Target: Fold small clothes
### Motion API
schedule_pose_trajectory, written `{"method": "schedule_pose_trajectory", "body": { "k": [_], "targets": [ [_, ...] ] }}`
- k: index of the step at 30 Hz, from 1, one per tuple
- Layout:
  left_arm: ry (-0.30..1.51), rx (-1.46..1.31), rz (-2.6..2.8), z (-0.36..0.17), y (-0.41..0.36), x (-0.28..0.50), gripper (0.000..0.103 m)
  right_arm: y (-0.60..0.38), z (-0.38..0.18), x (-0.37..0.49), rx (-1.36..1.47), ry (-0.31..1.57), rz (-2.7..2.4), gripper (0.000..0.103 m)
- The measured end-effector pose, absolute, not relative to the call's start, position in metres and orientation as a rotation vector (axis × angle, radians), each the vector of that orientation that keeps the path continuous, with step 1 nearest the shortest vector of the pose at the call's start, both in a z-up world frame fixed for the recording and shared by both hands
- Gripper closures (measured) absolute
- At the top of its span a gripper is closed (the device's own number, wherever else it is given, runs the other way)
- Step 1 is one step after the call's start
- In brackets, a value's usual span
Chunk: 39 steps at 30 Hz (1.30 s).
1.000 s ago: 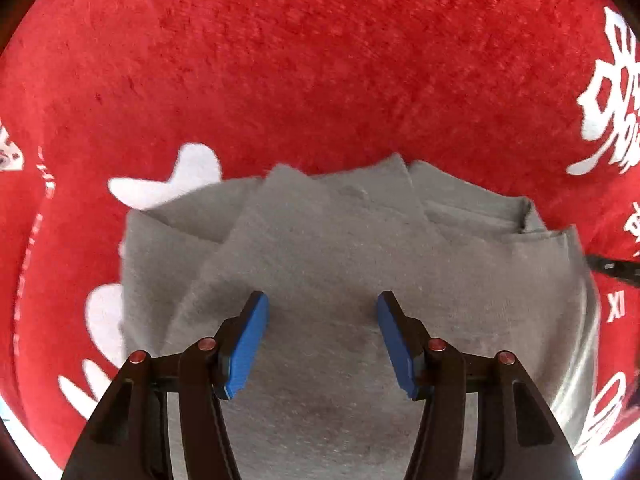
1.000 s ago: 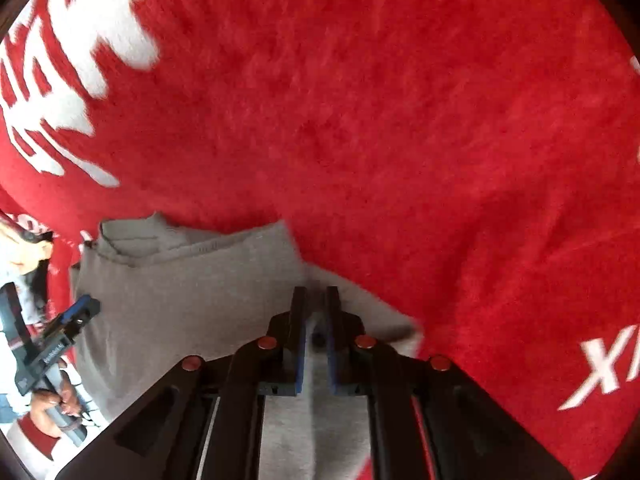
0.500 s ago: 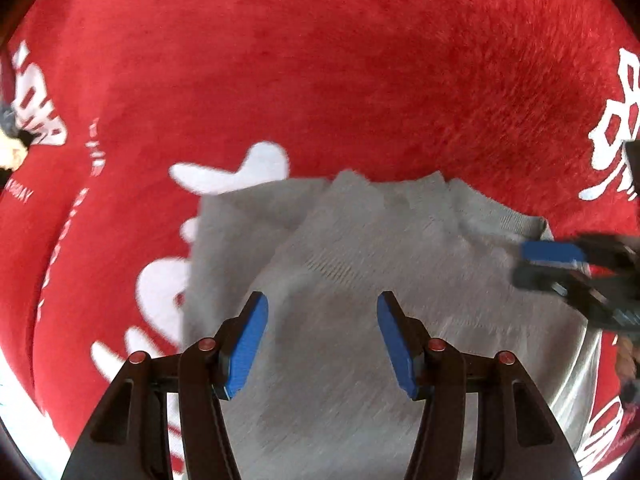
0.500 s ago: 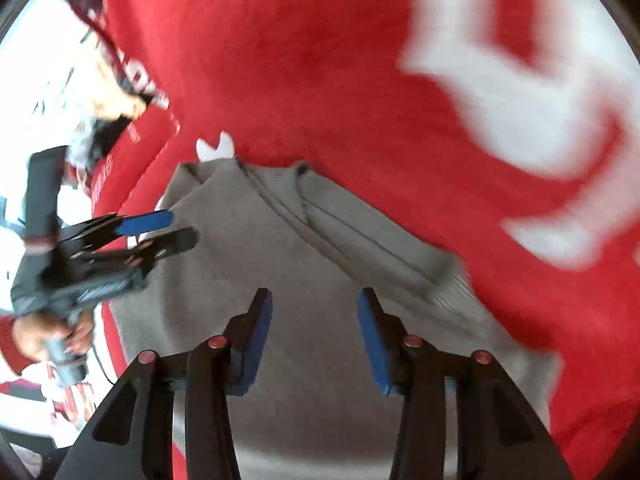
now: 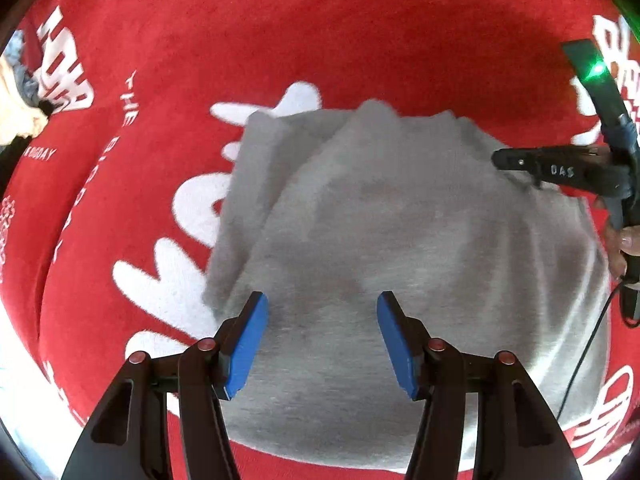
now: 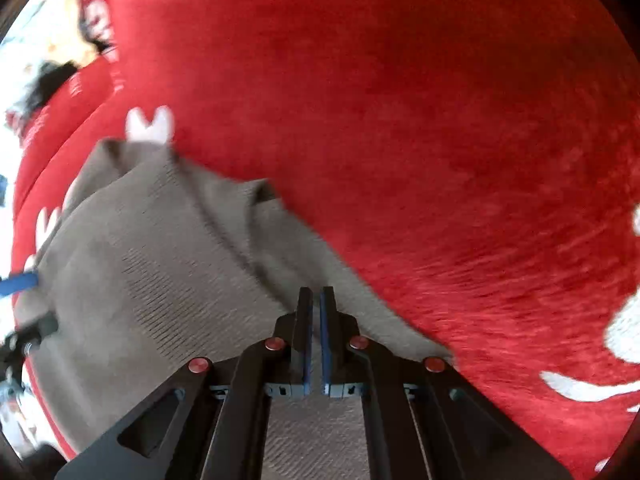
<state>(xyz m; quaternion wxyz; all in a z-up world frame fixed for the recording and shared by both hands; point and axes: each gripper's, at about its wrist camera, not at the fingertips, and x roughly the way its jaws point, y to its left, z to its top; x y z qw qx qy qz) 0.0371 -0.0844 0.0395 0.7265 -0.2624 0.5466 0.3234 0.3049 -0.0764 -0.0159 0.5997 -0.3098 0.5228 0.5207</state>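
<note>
A small grey knit garment (image 5: 400,220) lies partly folded on a red blanket (image 5: 320,40) with white lettering. My left gripper (image 5: 320,340) hovers open above the garment's near half, with nothing between its blue pads. My right gripper (image 6: 315,296) is shut, and its tips sit on a crease at the garment's (image 6: 160,280) right edge, seemingly pinching it. From the left wrist, the right gripper (image 5: 498,160) reaches in from the right onto the cloth's upper right corner. A blue pad of the left gripper (image 6: 18,283) shows at the left rim of the right wrist view.
The red blanket (image 6: 440,120) spreads beyond the garment on every side. A person's hand (image 5: 618,248) holds the right gripper's handle, with a thin cable hanging below it. Pale floor and dark clutter (image 6: 44,80) show at the far left edge.
The right gripper let go, opened, rolled and swung across the garment, then shut at its right edge. The left gripper drew back and rose slightly, still open, so the garment looks smaller.
</note>
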Motion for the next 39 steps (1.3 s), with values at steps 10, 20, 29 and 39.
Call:
{"method": "schedule_pose_trajectory", "body": {
  "k": [10, 20, 29, 39],
  "targets": [
    [1.228, -0.520, 0.654, 0.023, -0.098, 0.053, 0.033, -0.250, 0.003, 0.298, -0.508, 1.500, 1.092, 0.098],
    [1.294, -0.498, 0.778, 0.041, -0.059, 0.001, 0.032, -0.361, 0.005, 0.285, -0.363, 1.589, 0.859, 0.097],
    [1.302, -0.686, 0.657, 0.042, -0.058, -0.043, 0.032, -0.320, 0.037, 0.252, -0.308, 1.515, 0.930, 0.073],
    [1.277, -0.767, 0.401, 0.023, -0.059, -0.037, 0.033, -0.338, 0.022, 0.201, -0.080, 1.696, 0.876, 0.058]
  ]
}}
